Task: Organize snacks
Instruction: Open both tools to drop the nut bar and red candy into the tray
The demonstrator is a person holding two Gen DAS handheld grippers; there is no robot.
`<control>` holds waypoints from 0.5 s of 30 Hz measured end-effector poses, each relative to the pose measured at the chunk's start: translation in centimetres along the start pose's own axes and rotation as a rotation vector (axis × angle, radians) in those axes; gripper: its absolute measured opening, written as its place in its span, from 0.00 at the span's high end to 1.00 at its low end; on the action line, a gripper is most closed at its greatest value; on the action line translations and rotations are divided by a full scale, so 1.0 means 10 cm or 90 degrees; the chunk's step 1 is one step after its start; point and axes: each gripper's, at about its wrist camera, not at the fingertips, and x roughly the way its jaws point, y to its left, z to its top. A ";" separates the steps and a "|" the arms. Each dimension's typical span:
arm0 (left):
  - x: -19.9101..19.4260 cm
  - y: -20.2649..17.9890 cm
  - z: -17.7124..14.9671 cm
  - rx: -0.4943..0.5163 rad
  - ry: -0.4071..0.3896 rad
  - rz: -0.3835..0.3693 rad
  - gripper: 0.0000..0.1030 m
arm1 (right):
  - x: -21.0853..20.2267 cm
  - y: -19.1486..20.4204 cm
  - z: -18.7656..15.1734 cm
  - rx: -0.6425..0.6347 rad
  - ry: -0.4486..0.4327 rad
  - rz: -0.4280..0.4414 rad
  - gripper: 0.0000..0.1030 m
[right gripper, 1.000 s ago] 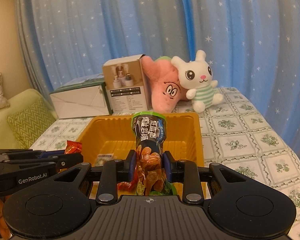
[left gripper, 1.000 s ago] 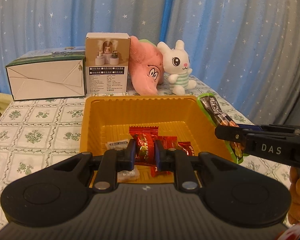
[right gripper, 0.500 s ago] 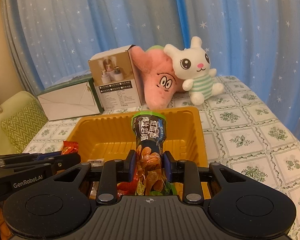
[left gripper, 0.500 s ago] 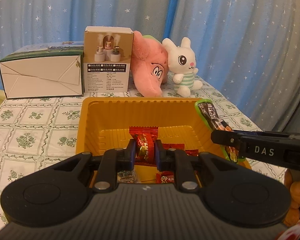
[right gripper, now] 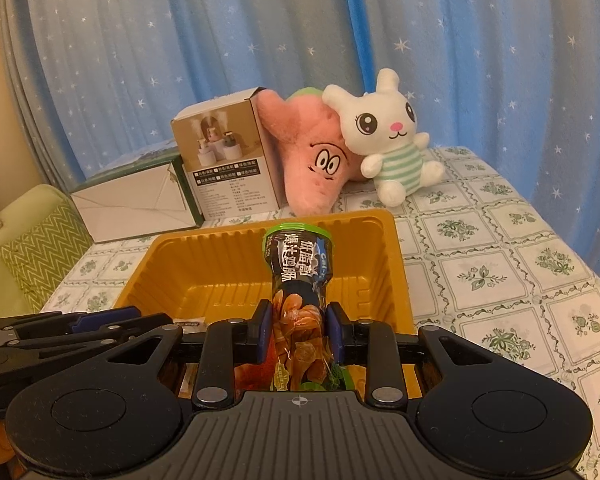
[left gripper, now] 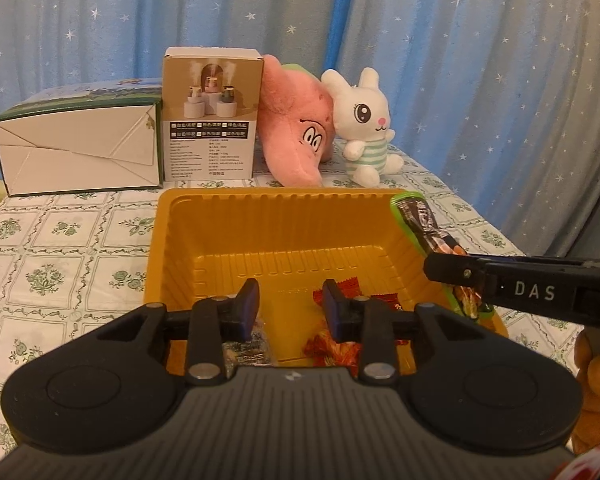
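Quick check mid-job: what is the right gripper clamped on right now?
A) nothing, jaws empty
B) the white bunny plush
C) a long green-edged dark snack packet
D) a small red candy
C: in the right wrist view the right gripper pinches the long snack packet over the orange tray.

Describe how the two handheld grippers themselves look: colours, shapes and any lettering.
Both are matte black plastic. Each body is wide and rounded with a ribbed centre, two round discs and silver rivets on the finger links. The left gripper and the right gripper have blue pads on their fingers. Seen side-on, the right one carries white "DAS" lettering. No cables show; whether sleeves are worn cannot be told.
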 end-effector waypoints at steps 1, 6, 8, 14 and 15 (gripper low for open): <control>0.00 0.00 0.00 0.001 0.000 0.002 0.70 | 0.00 0.00 0.00 0.000 0.000 0.000 0.71; 0.00 0.00 -0.02 0.007 0.005 0.002 0.70 | 0.01 -0.02 0.00 0.008 0.000 -0.002 0.71; 0.00 0.00 -0.02 0.008 0.006 0.002 0.69 | 0.01 -0.02 0.00 0.008 0.001 -0.003 0.71; 0.01 0.01 -0.03 0.004 0.009 0.004 0.68 | 0.01 -0.03 0.00 0.013 -0.002 -0.005 0.71; 0.01 0.01 -0.04 0.003 0.009 0.004 0.68 | 0.01 -0.03 0.00 0.013 -0.003 -0.004 0.71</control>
